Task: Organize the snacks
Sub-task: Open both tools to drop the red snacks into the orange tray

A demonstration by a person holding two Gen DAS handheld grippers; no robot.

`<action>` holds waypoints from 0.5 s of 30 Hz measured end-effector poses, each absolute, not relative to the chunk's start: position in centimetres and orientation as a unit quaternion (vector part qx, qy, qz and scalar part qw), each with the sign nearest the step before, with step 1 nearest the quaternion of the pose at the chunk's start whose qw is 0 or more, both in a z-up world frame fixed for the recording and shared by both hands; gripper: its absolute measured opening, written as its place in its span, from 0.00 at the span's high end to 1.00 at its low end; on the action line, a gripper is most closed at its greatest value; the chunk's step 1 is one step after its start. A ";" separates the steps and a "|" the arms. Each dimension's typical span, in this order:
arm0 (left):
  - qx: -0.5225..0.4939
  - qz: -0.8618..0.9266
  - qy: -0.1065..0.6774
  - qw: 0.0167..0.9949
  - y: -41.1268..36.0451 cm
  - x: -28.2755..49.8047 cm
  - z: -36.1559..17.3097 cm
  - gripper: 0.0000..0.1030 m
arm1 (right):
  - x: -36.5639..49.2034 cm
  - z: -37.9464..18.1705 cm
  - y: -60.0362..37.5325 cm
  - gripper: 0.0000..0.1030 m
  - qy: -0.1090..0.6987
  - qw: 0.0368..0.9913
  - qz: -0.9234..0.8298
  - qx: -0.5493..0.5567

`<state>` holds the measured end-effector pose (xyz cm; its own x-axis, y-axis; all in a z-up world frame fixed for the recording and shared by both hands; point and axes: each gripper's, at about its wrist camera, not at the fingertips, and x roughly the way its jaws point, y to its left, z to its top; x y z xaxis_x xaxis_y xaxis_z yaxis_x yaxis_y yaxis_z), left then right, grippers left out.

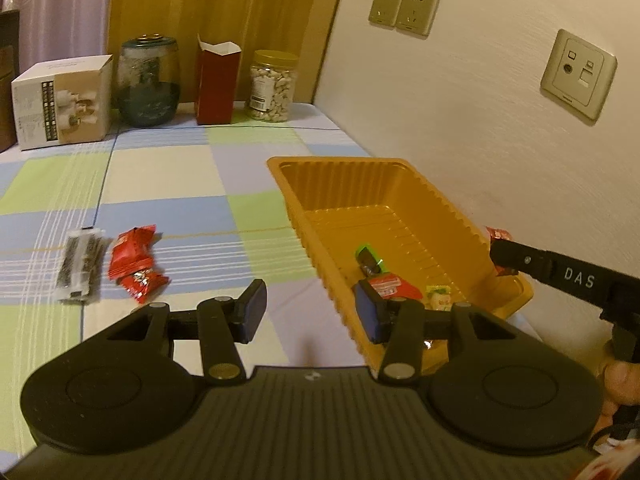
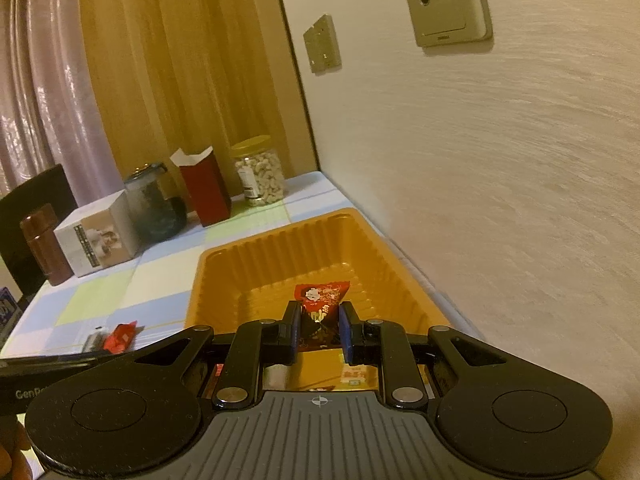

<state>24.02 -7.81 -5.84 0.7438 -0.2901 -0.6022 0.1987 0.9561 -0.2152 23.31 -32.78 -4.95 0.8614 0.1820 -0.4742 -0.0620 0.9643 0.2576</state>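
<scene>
An orange plastic tray (image 1: 404,184) stands on the checked tablecloth by the wall; it also shows in the right wrist view (image 2: 224,276). It holds a green-and-black candy (image 1: 370,258), a red packet (image 1: 390,285) and a yellow-white candy (image 1: 439,296). My left gripper (image 1: 312,306) is open and empty, straddling the tray's near left rim. My right gripper (image 2: 319,326) is shut on a red snack packet (image 2: 322,300) above the tray; the gripper enters the left wrist view (image 1: 504,254) over the tray's right rim. Red packets (image 1: 136,264) and a dark snack bar (image 1: 80,266) lie on the cloth at the left.
At the table's back stand a white box (image 1: 60,104), a dark glass jar (image 1: 148,82), an open red carton (image 1: 216,84) and a jar of nuts (image 1: 272,88). A brown bottle (image 2: 42,244) stands at the far left. The wall runs along the tray's right side.
</scene>
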 end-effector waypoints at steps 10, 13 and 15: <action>-0.066 -0.124 0.331 0.933 -7.3 23.2 -5.7 0.55 | 23.6 -4.8 -33.1 0.68 0.239 0.953 0.089 0.161; -0.068 -0.121 0.332 0.933 -6.9 22.8 -5.9 0.53 | 23.4 -4.7 -33.4 0.53 0.236 0.954 0.084 0.163; -0.068 -0.119 0.333 0.933 -6.6 22.6 -5.9 0.53 | 23.3 -4.7 -33.4 0.53 0.237 0.955 0.079 0.160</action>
